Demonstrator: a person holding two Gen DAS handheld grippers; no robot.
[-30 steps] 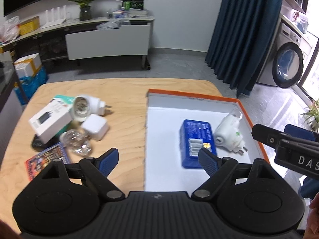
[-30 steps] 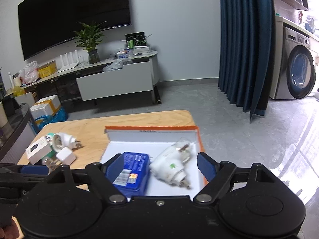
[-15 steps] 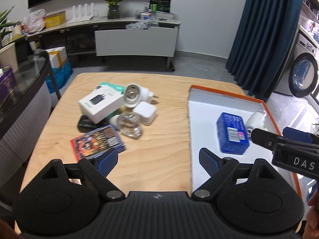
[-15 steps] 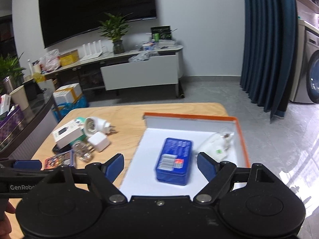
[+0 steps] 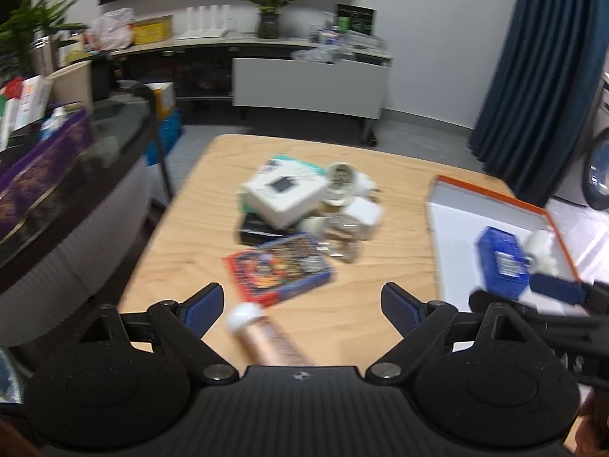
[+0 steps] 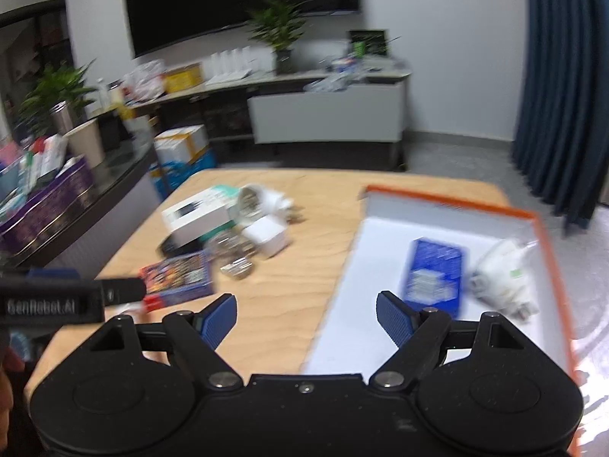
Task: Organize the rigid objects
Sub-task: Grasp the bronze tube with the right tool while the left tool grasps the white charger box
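Left gripper [image 5: 302, 306] stands spread wide with nothing between its blue pads; a blurred pale stick-like thing [image 5: 262, 337] lies just below and between them on the wooden table [image 5: 380, 266]. A second ago this view looked down into the orange-rimmed tray [image 5: 491, 192]; now the tray sits off to the tool's right, and the heap of loose things is straight ahead. Nearest the pads lies the colourful flat box [image 5: 279, 268], beyond it the white box [image 5: 285, 194], a white plug adapter [image 5: 344, 184], a small white cube charger [image 5: 363, 213] and a clear glass piece [image 5: 344, 234], all touching or overlapping. Bare tabletop lies open between the pads and the heap. At far right the right gripper [image 5: 548, 297] juts in over the tray's near corner.

Right gripper [image 6: 304, 318] is likewise spread and empty. Earlier it hung over the tray's middle; now its left pad is over bare wood and its right pad over the tray's left wall. Inside the tray, ahead and to the right, lie the blue box [image 6: 436, 276] and a white adapter [image 6: 504, 276], close together. The heap lies ahead to the left, and the left gripper's finger crosses the near left edge.
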